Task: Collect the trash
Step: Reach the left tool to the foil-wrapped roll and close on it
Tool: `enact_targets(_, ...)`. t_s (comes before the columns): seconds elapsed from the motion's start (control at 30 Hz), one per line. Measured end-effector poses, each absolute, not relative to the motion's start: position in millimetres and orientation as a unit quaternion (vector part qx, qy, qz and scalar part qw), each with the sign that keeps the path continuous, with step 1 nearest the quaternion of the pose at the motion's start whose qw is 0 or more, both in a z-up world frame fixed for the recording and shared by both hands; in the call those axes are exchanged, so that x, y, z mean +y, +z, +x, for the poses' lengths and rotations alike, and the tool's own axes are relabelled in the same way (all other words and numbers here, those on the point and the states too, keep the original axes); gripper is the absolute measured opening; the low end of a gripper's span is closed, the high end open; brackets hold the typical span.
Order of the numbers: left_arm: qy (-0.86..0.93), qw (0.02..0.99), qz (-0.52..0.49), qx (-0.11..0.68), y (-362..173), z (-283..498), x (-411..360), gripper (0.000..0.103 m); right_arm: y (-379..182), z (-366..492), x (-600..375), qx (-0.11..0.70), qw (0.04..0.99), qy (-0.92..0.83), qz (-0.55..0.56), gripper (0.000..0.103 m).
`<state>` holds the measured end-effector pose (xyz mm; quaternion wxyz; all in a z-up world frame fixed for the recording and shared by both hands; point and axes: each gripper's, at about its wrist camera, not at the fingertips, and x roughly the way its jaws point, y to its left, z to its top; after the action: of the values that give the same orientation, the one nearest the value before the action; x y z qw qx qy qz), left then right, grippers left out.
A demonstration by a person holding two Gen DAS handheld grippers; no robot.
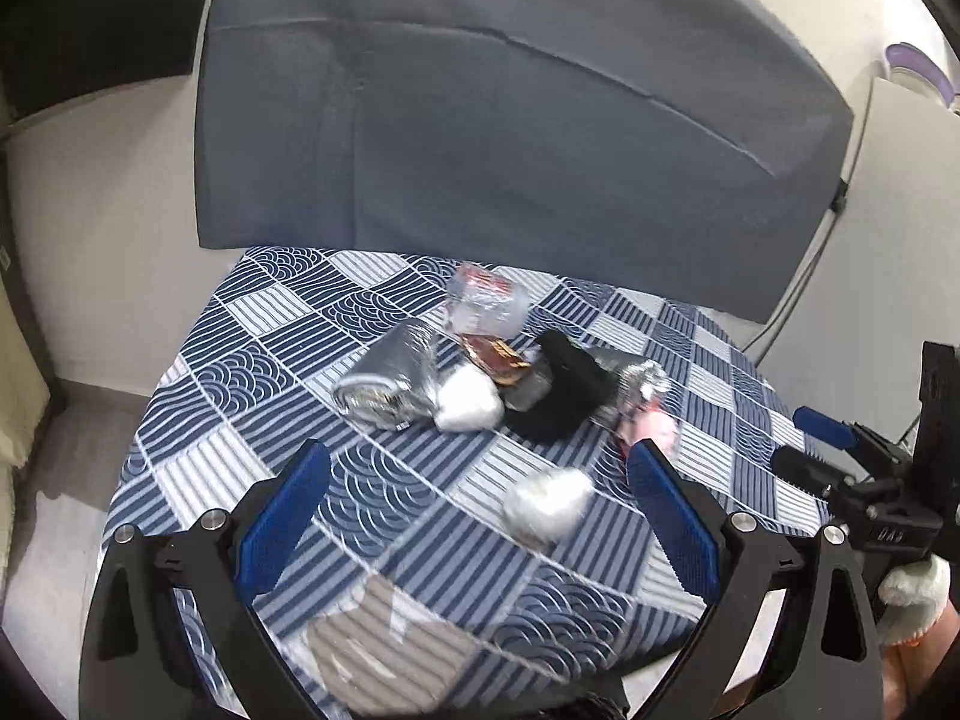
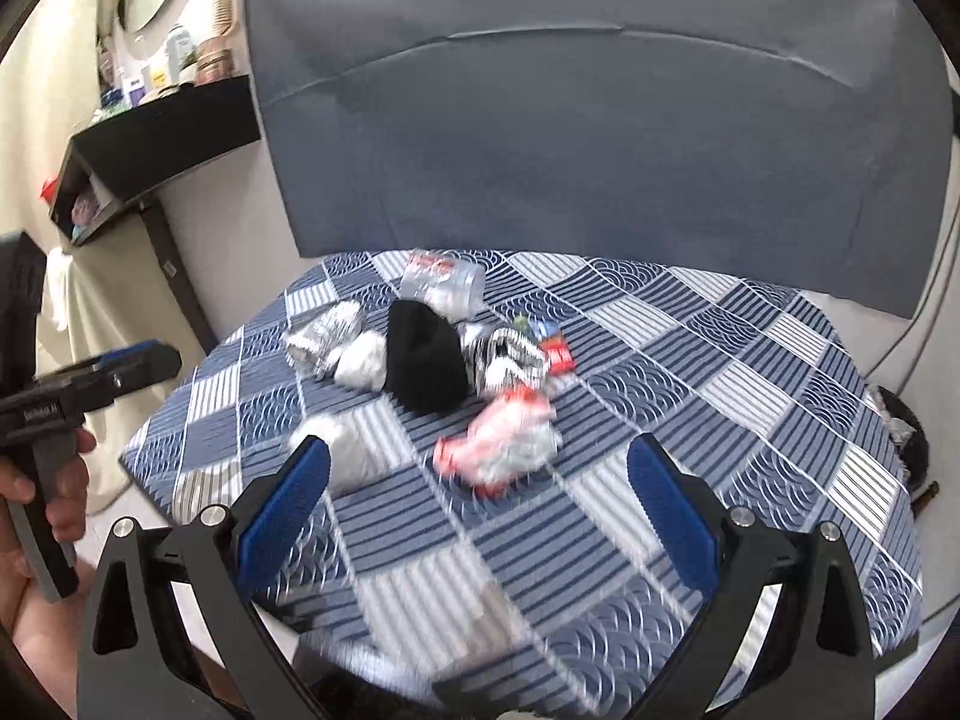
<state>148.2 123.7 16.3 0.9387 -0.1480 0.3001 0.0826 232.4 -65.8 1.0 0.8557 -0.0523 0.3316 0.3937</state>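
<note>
My left gripper (image 1: 479, 519) is spread wide and empty over the patterned cloth (image 1: 252, 360), a white wad (image 1: 549, 507) lying between its fingers. My right gripper (image 2: 479, 516) gapes just as wide, nothing in it. The trash heaps around the black cloth lump (image 2: 426, 357): silver foil (image 2: 324, 336) left of it, a pink wrapper (image 2: 498, 438) nearer me (blurred). Only the right view shows the black shelf (image 2: 162, 138) left of the lump.

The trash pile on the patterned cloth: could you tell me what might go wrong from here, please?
The left gripper and right gripper hover open and empty. The loose white wad looks light and may skid off the patterned cloth. The black item touches foil wrappers, so one grab might drag its neighbours.
</note>
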Motion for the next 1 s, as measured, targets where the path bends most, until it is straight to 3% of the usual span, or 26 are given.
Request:
enact_targets(0.4,0.11,0.922,-0.128,0.347,-14.9,223.6,175.9,0.095,-28.4,319.3,-4.9,0.396,0.821,0.412,-0.021,0.097)
enact_targets(0.47,0.112,0.92,-0.144,0.348,-17.5,233.2,184.8,0.095,-34.7,327.5,-0.4,0.405,0.818,0.408,-0.02,0.091)
enact_targets(0.6,0.117,0.916,-0.149,0.353,-23.8,249.6,195.8,0.095,-45.9,338.7,7.0,0.42,0.813,0.404,-0.023,0.088)
enact_targets(0.73,0.118,0.907,-0.153,0.375,-38.3,264.8,203.0,0.095,-59.1,347.7,9.5,0.439,0.802,0.404,-0.023,0.077)
enact_targets(0.77,0.118,0.904,-0.151,0.381,-41.5,267.6,203.2,0.095,-62.4,350.2,10.7,0.444,0.8,0.402,-0.024,0.066)
enact_targets(0.87,0.123,0.897,-0.151,0.397,-51.0,275.4,206.7,0.095,-66.8,354.6,10.4,0.453,0.797,0.399,-0.02,0.054)
enact_targets(1.0,0.116,0.89,-0.155,0.414,-60.9,282.8,211.5,0.07,-65.9,358.5,7.3,0.455,0.796,0.399,-0.007,0.052)
